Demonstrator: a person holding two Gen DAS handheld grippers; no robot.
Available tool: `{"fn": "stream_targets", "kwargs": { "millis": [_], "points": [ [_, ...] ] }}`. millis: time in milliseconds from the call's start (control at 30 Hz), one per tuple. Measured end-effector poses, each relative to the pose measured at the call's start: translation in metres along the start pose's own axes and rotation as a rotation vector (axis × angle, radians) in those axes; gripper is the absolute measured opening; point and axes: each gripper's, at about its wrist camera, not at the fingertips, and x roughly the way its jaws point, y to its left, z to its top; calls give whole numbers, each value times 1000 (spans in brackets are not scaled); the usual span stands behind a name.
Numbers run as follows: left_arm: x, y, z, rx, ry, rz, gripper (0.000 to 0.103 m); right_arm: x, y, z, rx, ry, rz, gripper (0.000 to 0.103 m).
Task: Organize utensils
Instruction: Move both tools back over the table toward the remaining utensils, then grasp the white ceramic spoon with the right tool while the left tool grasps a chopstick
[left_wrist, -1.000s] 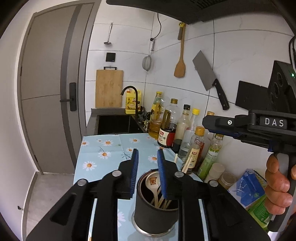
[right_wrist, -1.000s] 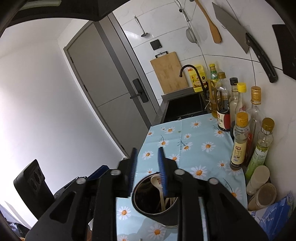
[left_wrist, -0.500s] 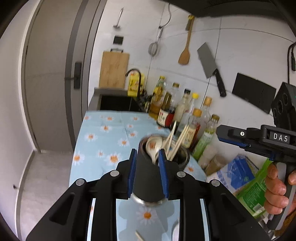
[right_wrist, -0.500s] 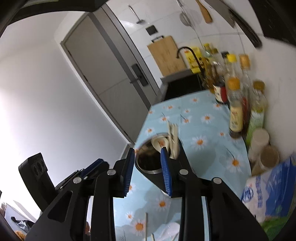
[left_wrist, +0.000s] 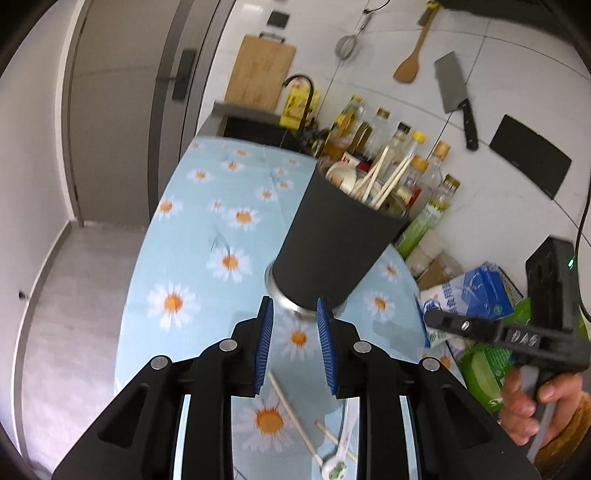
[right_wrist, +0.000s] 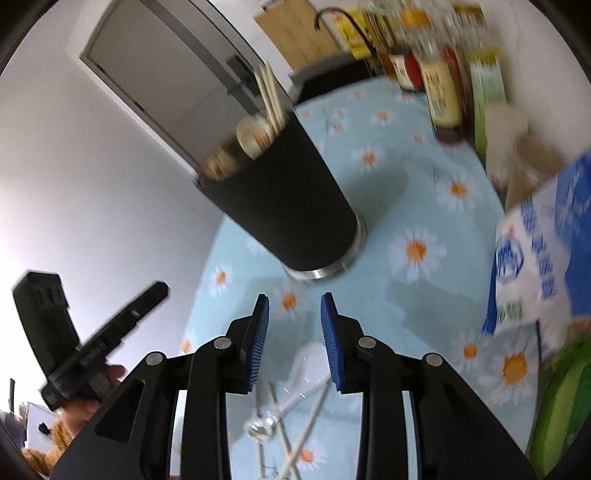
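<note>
A black utensil holder (left_wrist: 332, 243) stands on the daisy tablecloth (left_wrist: 207, 229), with chopsticks and a white spoon sticking out of it. My left gripper (left_wrist: 294, 306) is open just short of the holder's steel base, nothing between its blue pads. Under it lie loose chopsticks (left_wrist: 291, 413) and a white spoon (left_wrist: 338, 456). The right wrist view shows the same holder (right_wrist: 280, 199) ahead of my right gripper (right_wrist: 294, 301), which is open and holds nothing. Below its fingers lie a pale spoon (right_wrist: 295, 380) and crossed chopsticks (right_wrist: 306, 424). Each gripper shows in the other's view, held by a hand (left_wrist: 528, 402).
Several oil and sauce bottles (left_wrist: 406, 158) line the tiled wall behind the holder. A blue-white bag (left_wrist: 476, 295) and a green packet (left_wrist: 487, 373) lie to the right. A sink (left_wrist: 255, 127), cutting board, cleaver and wooden spatula are further back. The table edge drops to the floor on the left.
Both grippers sank and drew back from above the holder, which now stands ahead of the fingertips. Loose chopsticks and a spoon on the cloth came into view.
</note>
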Motion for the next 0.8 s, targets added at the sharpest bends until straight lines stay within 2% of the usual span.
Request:
{"fn": "stream_targets", "kwargs": {
  "millis": [333, 567, 700, 800],
  "points": [
    [24, 17, -36, -123, 167, -6, 23, 40, -27, -23, -11, 126, 5, 31],
    [33, 27, -54, -199, 241, -17, 24, 59, -29, -33, -44, 187, 22, 30],
    [38, 32, -61, -233, 272, -13, 24, 64, -27, -33, -60, 201, 29, 20],
    [43, 33, -65, -241, 297, 3, 24, 69, -25, -32, -75, 212, 35, 16]
  ]
}}
